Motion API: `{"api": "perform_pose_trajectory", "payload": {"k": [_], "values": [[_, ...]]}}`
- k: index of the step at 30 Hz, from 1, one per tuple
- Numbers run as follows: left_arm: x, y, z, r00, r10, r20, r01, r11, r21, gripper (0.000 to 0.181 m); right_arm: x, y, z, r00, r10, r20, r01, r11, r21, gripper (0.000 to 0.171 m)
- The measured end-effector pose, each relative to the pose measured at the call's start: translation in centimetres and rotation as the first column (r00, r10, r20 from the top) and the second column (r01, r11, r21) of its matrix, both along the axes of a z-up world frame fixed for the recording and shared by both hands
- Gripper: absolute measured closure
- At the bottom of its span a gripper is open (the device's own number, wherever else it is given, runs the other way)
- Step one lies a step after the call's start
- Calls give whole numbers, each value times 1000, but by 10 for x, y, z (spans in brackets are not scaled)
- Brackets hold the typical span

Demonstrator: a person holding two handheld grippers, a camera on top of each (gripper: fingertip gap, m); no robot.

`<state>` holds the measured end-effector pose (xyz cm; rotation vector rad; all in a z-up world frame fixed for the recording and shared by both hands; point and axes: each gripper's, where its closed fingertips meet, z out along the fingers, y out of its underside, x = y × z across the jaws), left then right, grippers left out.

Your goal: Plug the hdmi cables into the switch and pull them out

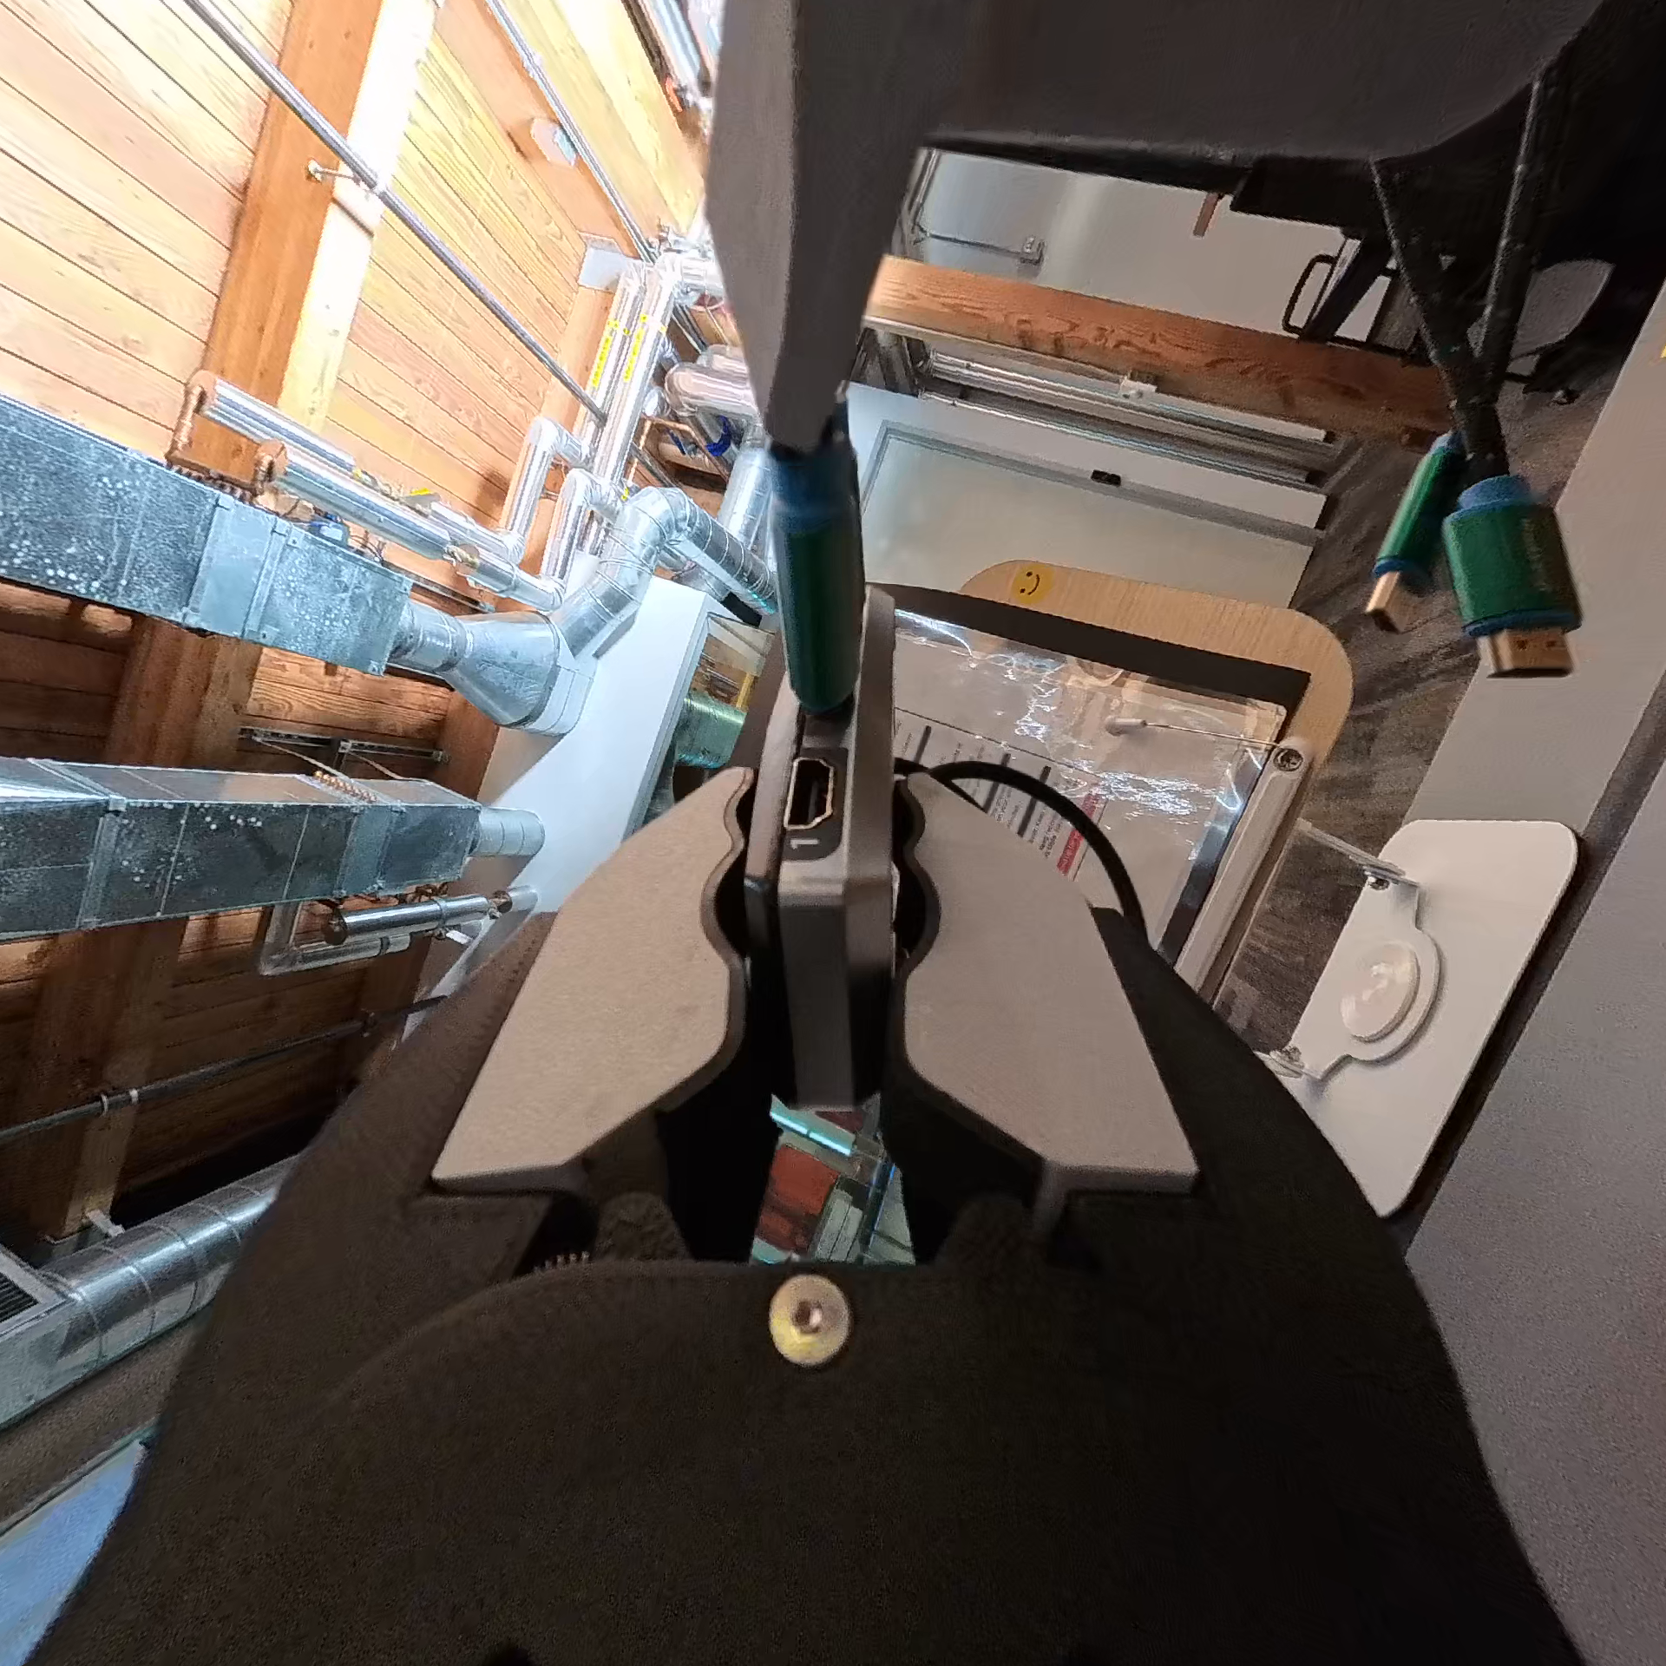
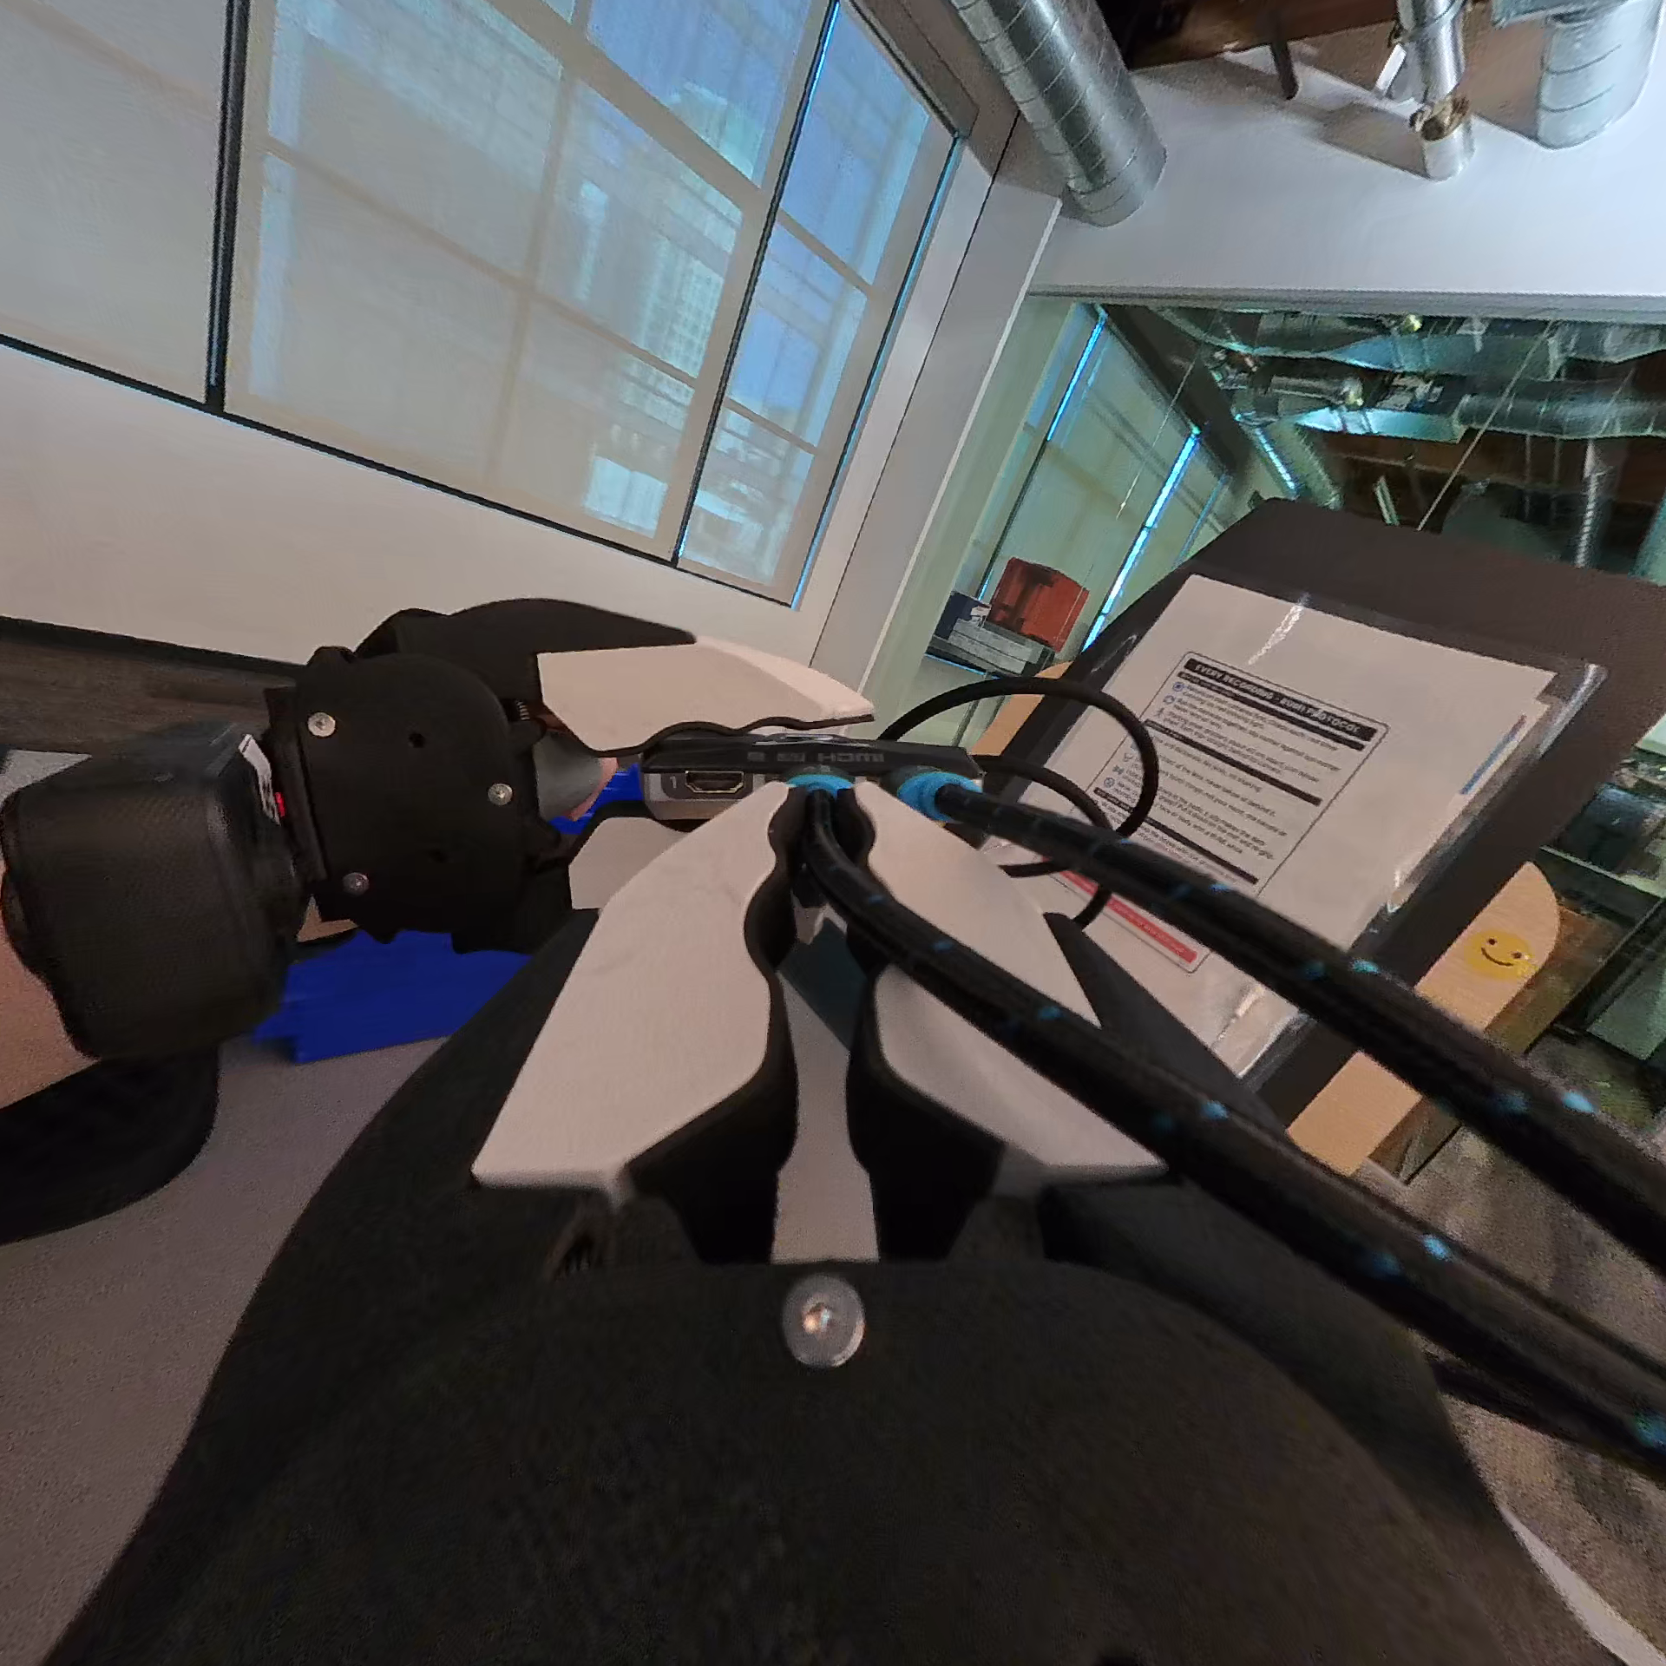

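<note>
Switch [image 1: 816, 865] clamped in left hand-held gripper [image 1: 819, 843]; right hand-held gripper [image 2: 816, 802] grips one plug [image 2: 816, 782] of three.

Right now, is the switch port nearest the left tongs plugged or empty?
Empty. The port on the switch shows an open slot; the green plug held by the right tongs sits at the next port.

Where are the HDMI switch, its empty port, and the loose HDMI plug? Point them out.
HDMI switch [image 1: 816, 974]: left wrist view, narrow side edge.
Empty port [image 1: 808, 793]: left wrist view, socket opening.
Loose HDMI plug [image 1: 1510, 577]: left wrist view, green housing.
</note>
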<state>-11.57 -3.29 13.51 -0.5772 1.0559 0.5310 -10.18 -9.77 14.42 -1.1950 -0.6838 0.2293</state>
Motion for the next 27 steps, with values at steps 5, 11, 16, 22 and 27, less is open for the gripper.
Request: {"api": "perform_pose_trajectory", "payload": {"k": [5, 11, 16, 22, 27], "values": [[3, -6, 1, 1000, -3, -8, 3, 1000, 11, 154, 4, -4, 0, 984, 161, -72, -168, 980, -105, 164], [6, 1, -4, 1000, 18, -12, -18, 999, -42, 154, 8, 2, -2, 996, 85, -36, -88, 992, -88, 164], [5, 9, -9, 999, 29, -19, -30, 998, -64, 155, 4, 3, -4, 996, -56, 74, 58, 998, -29, 164], [4, 4, -4, 999, 33, -8, -33, 998, -51, 154, 7, 0, -1, 991, 109, -81, -118, 984, -130, 164], [5, 8, -8, 999, 30, -12, -31, 995, -92, 154, 7, 4, -4, 988, 105, -113, -121, 981, -152, 164]]}}
